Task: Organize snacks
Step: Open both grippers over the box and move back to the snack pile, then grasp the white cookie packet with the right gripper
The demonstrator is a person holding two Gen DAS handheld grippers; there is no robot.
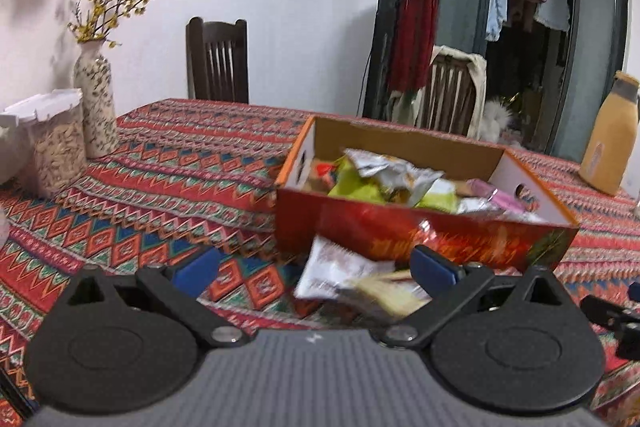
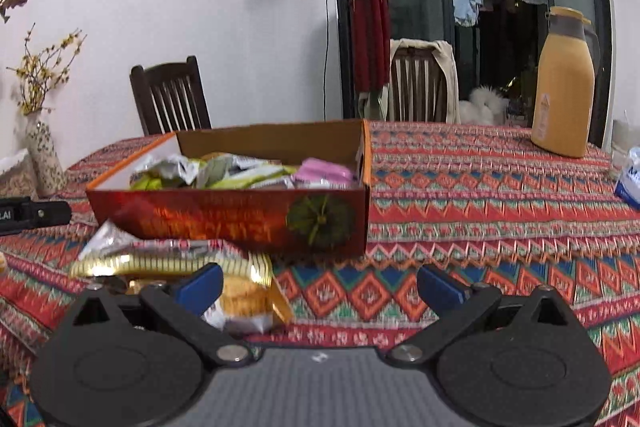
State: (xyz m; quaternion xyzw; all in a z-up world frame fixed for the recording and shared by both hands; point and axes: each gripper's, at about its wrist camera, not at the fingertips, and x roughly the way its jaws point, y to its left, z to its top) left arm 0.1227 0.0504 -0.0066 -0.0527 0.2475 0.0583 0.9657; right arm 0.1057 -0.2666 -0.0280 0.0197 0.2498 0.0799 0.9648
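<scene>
**Loose packets still outside the box**

Hovering both hands low over the patterned tablecloth [image 2: 480,187], I've got the left gripper [image 1: 316,269] spread wide, nothing between its blue pads, and the right gripper [image 2: 320,285] just as wide and empty. The snack box [image 2: 240,223] sits ahead, already heaped with wrappers. Just in front of it lie the stragglers — a silver packet [image 1: 332,267] and a gold-trimmed biscuit pack [image 2: 240,291] (overlapping, edges blurred). The risk, I'd say: pinching two slippery wrappers at once, so one slides free mid-lift — or crushing the biscuits by closing too hard. The two grippers are close, so they could collide.
</scene>
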